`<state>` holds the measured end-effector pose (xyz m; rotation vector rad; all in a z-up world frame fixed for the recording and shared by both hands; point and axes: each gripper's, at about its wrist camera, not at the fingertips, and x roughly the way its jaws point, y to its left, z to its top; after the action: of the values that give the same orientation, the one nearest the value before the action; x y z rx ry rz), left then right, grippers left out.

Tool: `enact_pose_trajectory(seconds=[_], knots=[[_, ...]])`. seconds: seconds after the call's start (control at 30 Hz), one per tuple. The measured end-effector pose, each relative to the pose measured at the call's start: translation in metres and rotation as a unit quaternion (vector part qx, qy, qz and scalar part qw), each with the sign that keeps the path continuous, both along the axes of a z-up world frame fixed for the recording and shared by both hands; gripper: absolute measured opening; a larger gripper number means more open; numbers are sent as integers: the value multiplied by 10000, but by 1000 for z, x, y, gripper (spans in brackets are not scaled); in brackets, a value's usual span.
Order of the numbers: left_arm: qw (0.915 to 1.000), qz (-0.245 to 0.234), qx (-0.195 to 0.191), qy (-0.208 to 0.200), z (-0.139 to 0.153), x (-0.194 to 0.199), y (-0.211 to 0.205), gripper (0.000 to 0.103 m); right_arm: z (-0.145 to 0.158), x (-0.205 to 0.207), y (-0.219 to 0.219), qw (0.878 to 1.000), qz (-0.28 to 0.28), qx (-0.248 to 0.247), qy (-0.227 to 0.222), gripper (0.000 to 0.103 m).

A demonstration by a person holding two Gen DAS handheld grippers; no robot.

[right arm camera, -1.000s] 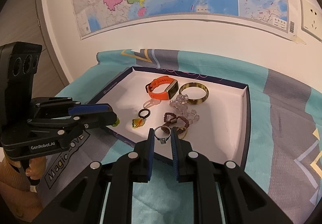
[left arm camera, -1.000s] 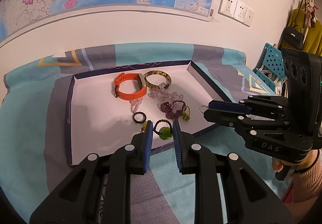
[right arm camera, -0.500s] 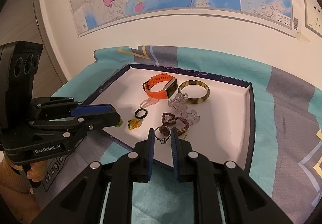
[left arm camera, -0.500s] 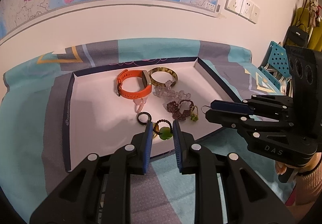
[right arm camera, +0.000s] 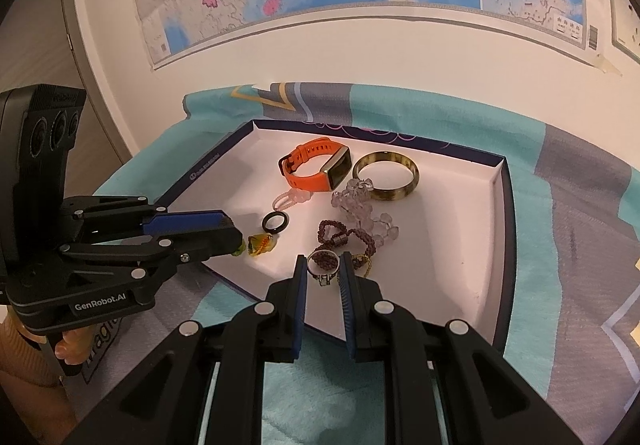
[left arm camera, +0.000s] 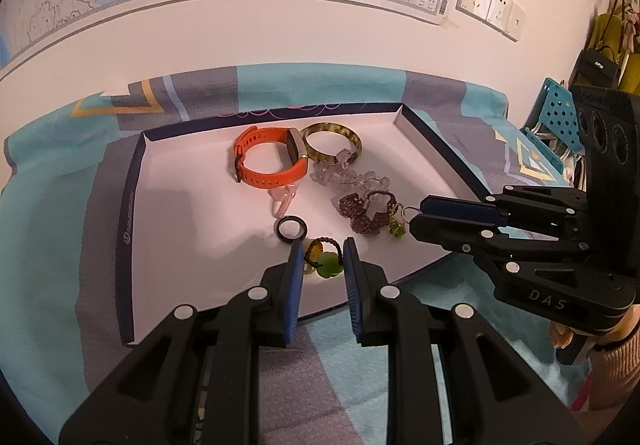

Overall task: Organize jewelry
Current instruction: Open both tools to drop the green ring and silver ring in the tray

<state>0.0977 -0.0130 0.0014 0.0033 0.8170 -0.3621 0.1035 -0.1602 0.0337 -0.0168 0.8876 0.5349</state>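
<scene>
A white tray [left arm camera: 128, 229] with a dark rim lies on the teal cloth. In it lie an orange watch [left arm camera: 272, 177], a mottled bangle [left arm camera: 352, 143], a clear bead bracelet [left arm camera: 348, 177], a purple beaded piece [left arm camera: 364, 213] and a black ring [left arm camera: 277, 229]. My left gripper [left arm camera: 322, 257] hangs over the tray's near edge, shut on a green bead pendant [left arm camera: 330, 265] with a dark cord loop. My right gripper [right arm camera: 323, 271] is shut on a silver ring [right arm camera: 323, 277] over the near edge too. Each gripper shows in the other's view: right gripper [left arm camera: 416, 217], left gripper [right arm camera: 238, 239].
A yellow-orange pendant [right arm camera: 262, 245] lies in the tray beside the left fingertips, and a pink trinket [right arm camera: 292, 199] below the watch. A wall map and sockets [left arm camera: 488, 5] are behind. A blue perforated crate [left arm camera: 556, 113] and hanging bags stand at the far right.
</scene>
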Motion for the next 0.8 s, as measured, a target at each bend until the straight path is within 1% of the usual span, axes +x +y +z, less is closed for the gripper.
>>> enact_pose_trajectory(seconds=[0.8], knots=[[9999, 96, 85, 88, -9, 8, -1, 20, -8, 7, 5, 9999, 4, -62, 143, 15]])
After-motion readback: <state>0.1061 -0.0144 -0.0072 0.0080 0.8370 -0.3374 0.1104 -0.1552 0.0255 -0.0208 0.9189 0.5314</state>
